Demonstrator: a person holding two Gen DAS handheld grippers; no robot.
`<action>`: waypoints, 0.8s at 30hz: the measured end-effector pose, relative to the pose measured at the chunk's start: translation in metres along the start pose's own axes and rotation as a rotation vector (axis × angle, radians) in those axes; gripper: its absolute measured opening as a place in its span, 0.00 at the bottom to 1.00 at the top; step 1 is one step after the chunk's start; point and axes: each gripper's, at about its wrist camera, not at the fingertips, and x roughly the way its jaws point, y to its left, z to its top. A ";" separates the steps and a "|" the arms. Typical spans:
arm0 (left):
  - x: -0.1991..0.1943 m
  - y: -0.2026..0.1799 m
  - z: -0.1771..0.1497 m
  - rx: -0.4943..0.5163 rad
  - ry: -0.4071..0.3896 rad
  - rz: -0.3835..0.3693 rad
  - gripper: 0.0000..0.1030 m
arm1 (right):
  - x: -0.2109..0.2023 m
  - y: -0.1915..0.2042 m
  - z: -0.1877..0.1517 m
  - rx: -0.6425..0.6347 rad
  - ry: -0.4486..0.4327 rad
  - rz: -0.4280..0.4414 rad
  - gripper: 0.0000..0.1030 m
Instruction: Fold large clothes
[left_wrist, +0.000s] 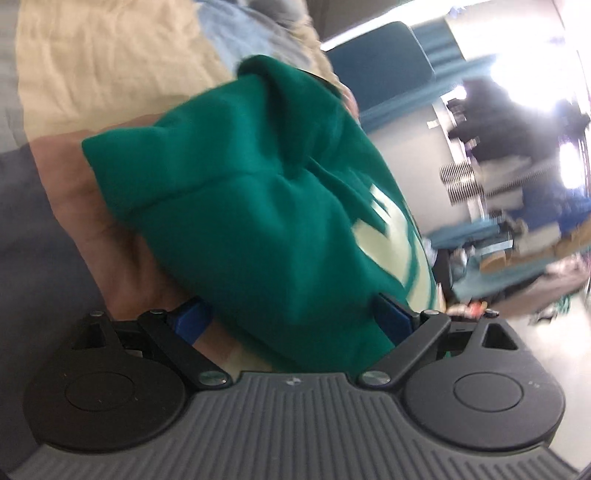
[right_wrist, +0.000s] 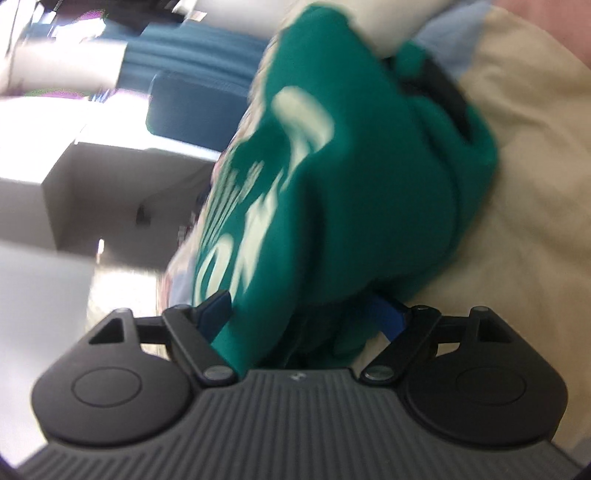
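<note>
A green garment (left_wrist: 258, 206) of thick, soft, matt cloth is being shown, with a pale print lying flat on the weave. Beneath the garment, a cream bedcover (left_wrist: 110, 66) of thin, finely wrinkled cloth is being seen. Nearest the lens from the garment, the left tool (left_wrist: 291, 317) is being presented in matt black plastic with a ribbed grey housing, bright metal screw heads and smooth blue plastic fingers (left_wrist: 192, 321). The right tool (right_wrist: 306, 317) is being rendered in the same finish.
</note>
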 end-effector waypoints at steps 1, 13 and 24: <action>0.003 0.004 0.003 -0.030 -0.005 -0.013 0.91 | 0.001 -0.004 0.003 0.017 -0.024 -0.021 0.81; -0.008 -0.021 0.032 0.075 -0.124 -0.074 0.30 | -0.014 0.040 0.011 -0.275 -0.120 0.043 0.17; 0.006 -0.016 0.037 0.096 -0.132 -0.023 0.31 | 0.002 0.017 -0.009 -0.266 -0.074 -0.082 0.27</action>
